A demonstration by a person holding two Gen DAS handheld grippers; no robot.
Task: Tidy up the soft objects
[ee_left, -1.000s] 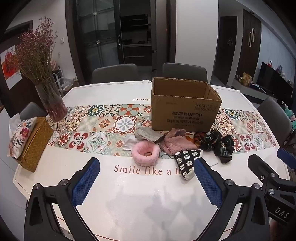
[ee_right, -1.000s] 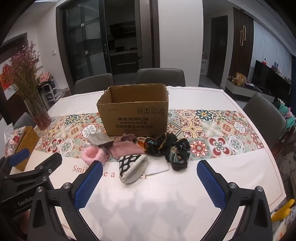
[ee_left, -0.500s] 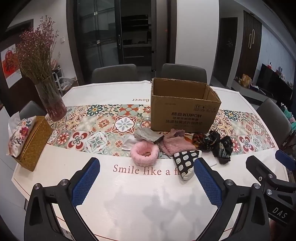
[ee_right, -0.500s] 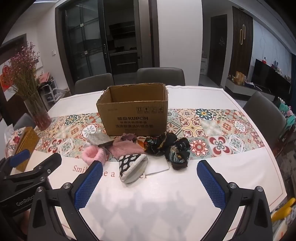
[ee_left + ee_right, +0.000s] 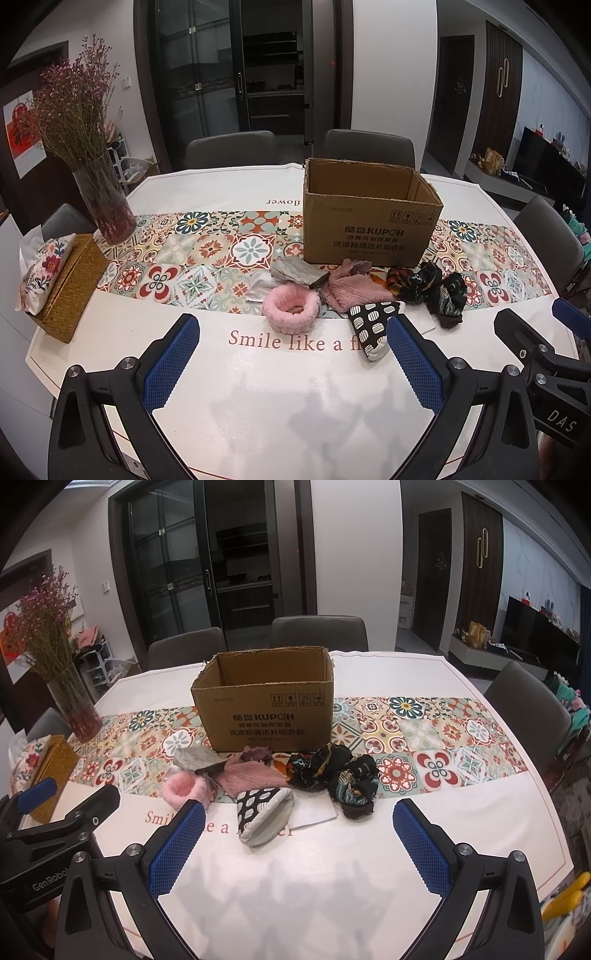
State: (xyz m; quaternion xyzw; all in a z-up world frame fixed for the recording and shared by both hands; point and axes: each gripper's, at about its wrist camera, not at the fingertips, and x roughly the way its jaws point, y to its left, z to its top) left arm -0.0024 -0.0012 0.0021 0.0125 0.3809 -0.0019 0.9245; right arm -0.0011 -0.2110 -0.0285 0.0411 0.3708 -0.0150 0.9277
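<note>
An open cardboard box [image 5: 369,218] [image 5: 266,709] stands on the patterned table runner. In front of it lies a heap of soft things: a pink fluffy ring [image 5: 291,304] [image 5: 184,790], a pink plush cloth [image 5: 354,288] [image 5: 251,777], a grey cloth [image 5: 295,269] [image 5: 195,757], a black-and-white spotted pouch [image 5: 373,325] [image 5: 264,812] and dark patterned scarves [image 5: 432,288] [image 5: 332,771]. My left gripper [image 5: 291,363] hovers open over the near table, short of the heap. My right gripper [image 5: 299,843] is open too, empty, just before the pouch.
A glass vase of dried flowers [image 5: 105,206] and a woven tissue box [image 5: 68,284] stand at the table's left end. Grey chairs [image 5: 229,149] ring the table. A white paper [image 5: 314,814] lies under the pouch. White tablecloth [image 5: 258,406] spreads beneath both grippers.
Both grippers have drifted back and up very slightly, so the box and heap sit a touch farther away. Nothing was taken hold of.
</note>
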